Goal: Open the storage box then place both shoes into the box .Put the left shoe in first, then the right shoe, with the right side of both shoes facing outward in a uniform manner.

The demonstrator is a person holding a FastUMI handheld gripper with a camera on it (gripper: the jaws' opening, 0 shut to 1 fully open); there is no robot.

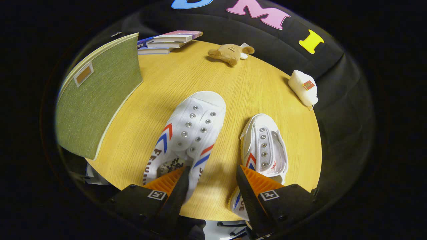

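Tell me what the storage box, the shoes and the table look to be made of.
Storage box: apparently woven green fabric, matte, with pale edge trim. Both shoes: likely white canvas with metal eyelets and smooth, rubber-like toe caps. Table: wood or wood-look laminate, fine grain, slight sheen. The gripper hangs open between the shoes.

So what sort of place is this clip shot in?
Likely a staged recording booth rather than a lived-in room: a wooden table backed by black cloth, set with props such as two white shoes, a green storage box and a plush toy. The gripper has its jaws open above the shoes.
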